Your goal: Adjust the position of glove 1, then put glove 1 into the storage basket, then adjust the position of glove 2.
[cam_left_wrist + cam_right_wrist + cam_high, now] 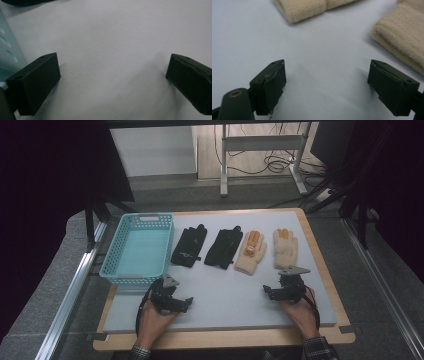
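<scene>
So both grippers sit low on the pale tabletop (230, 305), on the person's side of the row of gloves. Using the teal basket (138, 248) as the landmark: the left gripper (172, 301) is just off the basket's near corner, jaws spread wide with nothing but bare surface between them. The right gripper (280, 290) is well away from the basket, out past the gloves, and its jaws are spread apart too, nothing pinched.

Going out from the basket, the gloves lie flat in a row: first black glove (189, 247) just beside it, second black glove (223, 249), then a cream glove with orange fingers (251, 252), then the other cream glove (285, 248) farthest from the basket, nearest the right gripper.
</scene>
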Available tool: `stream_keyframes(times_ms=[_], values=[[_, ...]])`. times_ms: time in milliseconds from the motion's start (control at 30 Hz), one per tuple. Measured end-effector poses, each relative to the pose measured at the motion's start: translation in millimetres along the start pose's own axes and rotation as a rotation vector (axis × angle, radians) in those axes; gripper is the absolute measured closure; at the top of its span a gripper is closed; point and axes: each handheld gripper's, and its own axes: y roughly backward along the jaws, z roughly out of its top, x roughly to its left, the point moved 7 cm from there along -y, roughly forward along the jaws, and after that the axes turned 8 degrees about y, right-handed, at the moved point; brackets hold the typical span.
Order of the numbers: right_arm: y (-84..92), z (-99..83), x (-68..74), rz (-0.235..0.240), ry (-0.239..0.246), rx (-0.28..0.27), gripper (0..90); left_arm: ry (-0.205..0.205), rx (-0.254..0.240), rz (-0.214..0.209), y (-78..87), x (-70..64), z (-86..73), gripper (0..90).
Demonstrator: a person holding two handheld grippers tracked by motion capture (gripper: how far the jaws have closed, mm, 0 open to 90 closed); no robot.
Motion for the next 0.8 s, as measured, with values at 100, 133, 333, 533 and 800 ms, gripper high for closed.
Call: stream_keyframes(times_ms=[100,133,333,533,800], values=[[-0.1,-0.1,1.1,0.006,0.005,0.006,12.9,-0.001,-0.001,0.001,0.0,0.0,0.0,0.0],[-0.1,-0.2,1.0,0.005,0.002,0.006,12.9,0.0,-0.001,0.001,0.0,0.0,-0.1,0.0],[-0.2,-0.2,1.4,0.002,0.003,0.011,12.9,-0.001,-0.001,0.001,0.0,0.0,-0.1,0.0],[-0.2,-0.2,0.9,0.006,-0.002,0.009,12.9,-0.001,-0.001,0.001,0.0,0.0,0.0,0.0],[-0.4,0.0,1.2,-0.001,-0.005,0.011,12.3,0.0,-0.002,0.002,0.0,-0.1,0.0,0.0]])
